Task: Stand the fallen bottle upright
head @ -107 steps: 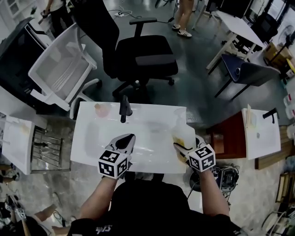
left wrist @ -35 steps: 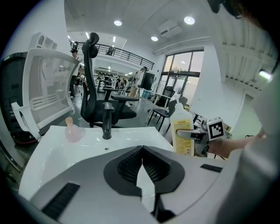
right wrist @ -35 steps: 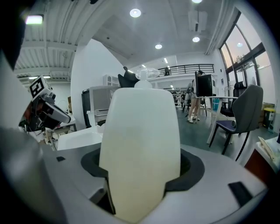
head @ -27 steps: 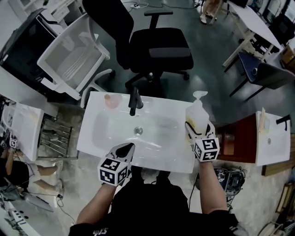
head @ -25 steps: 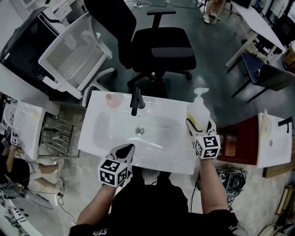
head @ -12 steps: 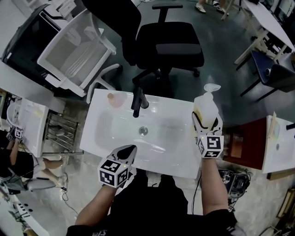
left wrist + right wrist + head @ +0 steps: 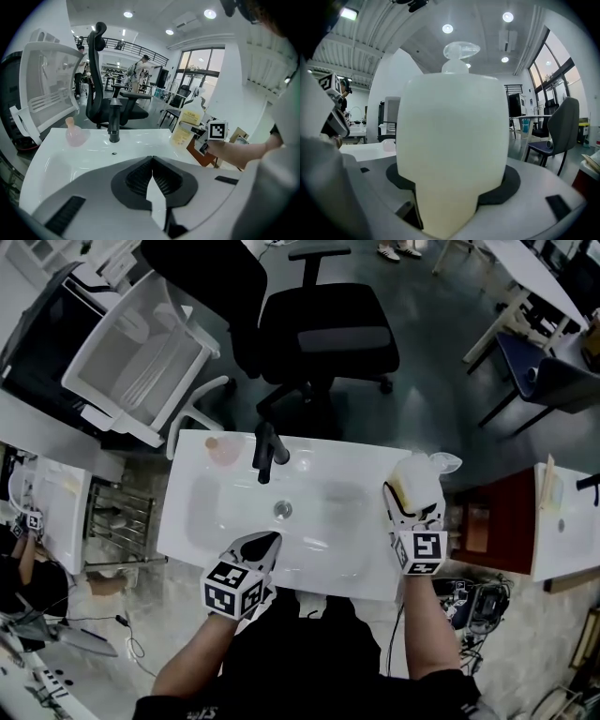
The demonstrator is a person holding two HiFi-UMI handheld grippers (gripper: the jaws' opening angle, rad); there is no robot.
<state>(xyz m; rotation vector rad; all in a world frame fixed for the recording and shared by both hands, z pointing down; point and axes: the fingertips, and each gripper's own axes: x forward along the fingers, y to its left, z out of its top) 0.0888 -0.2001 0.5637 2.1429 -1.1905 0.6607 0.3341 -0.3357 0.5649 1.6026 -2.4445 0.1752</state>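
Observation:
A whitish pump bottle [image 7: 417,480] with a yellow label stands upright at the sink's right rear corner, its pump head pointing right. My right gripper [image 7: 412,497] is shut on the bottle's body from the near side. In the right gripper view the bottle [image 7: 452,140] fills the space between the jaws. Whether its base rests on the rim is hidden. My left gripper [image 7: 266,542] hangs shut over the sink's front edge, holding nothing; its jaws meet in the left gripper view [image 7: 152,161]. That view also shows the bottle [image 7: 185,129] at right.
The white sink [image 7: 216,521] has a black faucet [image 7: 265,451] at the back and a small pink bottle [image 7: 222,448] beside it. A black office chair [image 7: 319,334] and a white chair [image 7: 141,362] stand behind. A red-brown cabinet [image 7: 487,521] is at right.
The bottle lay on the sink's right side earlier; now it stands upright in my right gripper, a little lower than half a second ago. The left gripper stays at the front edge.

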